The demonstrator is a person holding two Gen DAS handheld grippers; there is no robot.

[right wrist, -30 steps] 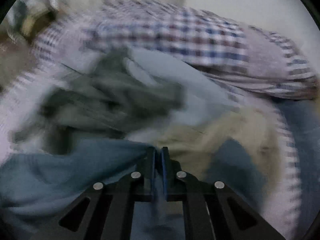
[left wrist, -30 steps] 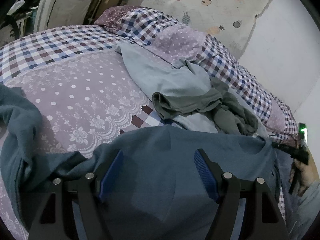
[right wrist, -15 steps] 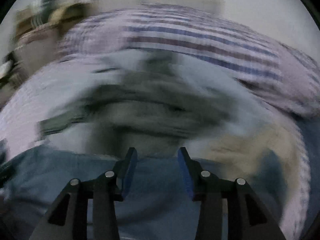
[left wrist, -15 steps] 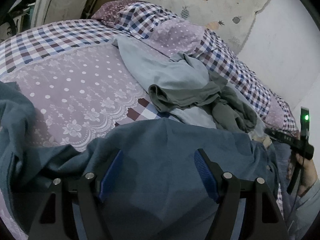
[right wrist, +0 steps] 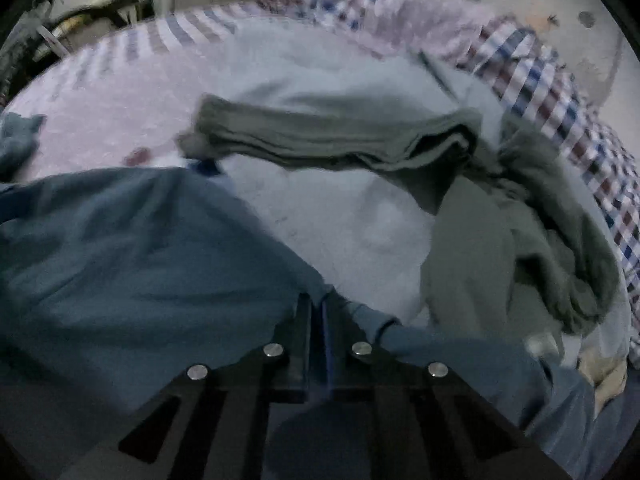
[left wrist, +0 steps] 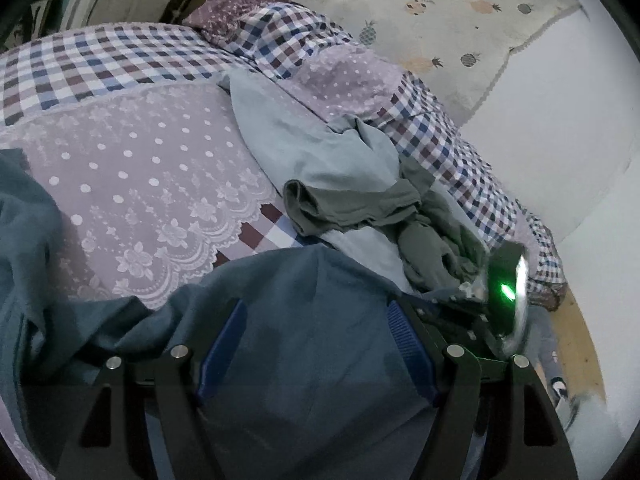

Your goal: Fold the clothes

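The right gripper [right wrist: 316, 312] is clamped on an edge of the dark blue garment [left wrist: 304, 320], which lies spread on the bed [left wrist: 132, 168] just in front of a heap of grey-green and pale blue clothes [left wrist: 360, 196]; the left gripper [left wrist: 316, 344] hangs over the same cloth with jaws apart, gripping nothing. To fold well, the left should probably pinch the matching edge so both lift evenly, clear of the heap

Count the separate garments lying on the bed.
3. A dark blue cotton garment lies nearest, under both grippers; a crumpled olive-green garment sits on a pale blue-grey garment beyond it. Others may be hidden in the pile.
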